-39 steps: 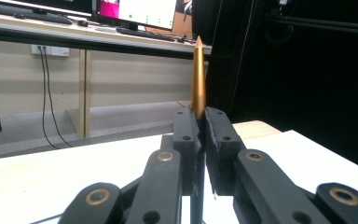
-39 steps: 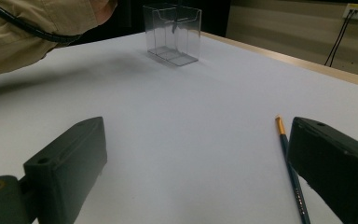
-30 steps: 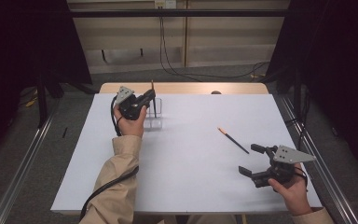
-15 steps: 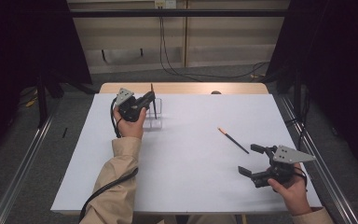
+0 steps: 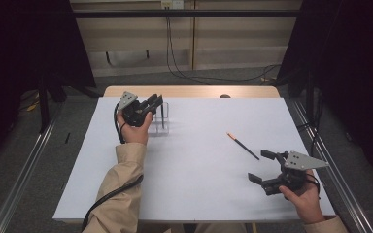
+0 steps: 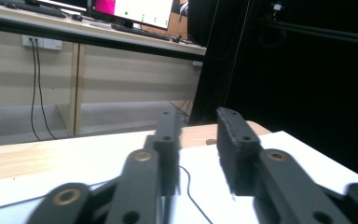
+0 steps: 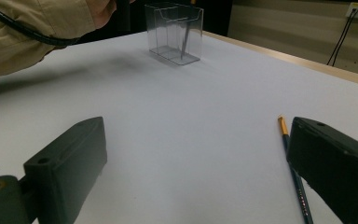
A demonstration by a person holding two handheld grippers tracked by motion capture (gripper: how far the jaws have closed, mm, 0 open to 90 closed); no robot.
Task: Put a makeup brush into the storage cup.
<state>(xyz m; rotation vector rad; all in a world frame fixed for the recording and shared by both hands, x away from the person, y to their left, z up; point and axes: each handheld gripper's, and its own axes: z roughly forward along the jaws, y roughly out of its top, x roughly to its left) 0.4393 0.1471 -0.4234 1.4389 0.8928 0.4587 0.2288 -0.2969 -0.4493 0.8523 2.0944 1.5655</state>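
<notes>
High view: I see a white surface ringed by dark curtains; my left gripper hovers over the clear holder, its fingers just parted around nothing. Right gripper view: my fingers stand wide, pencil beside them, bare sheet ahead.

Dim room, black curtains down both sides, grey carpet floor beyond a white-topped counter with a pale wooden far edge. Cream panelled back wall with black cables hanging down and trailing across the carpet, a white socket plate at the top, metal rails running along the floor at either side. Seen from low over the counter: a wall socket with two leads, above it a shelf carrying lit monitors.
</notes>
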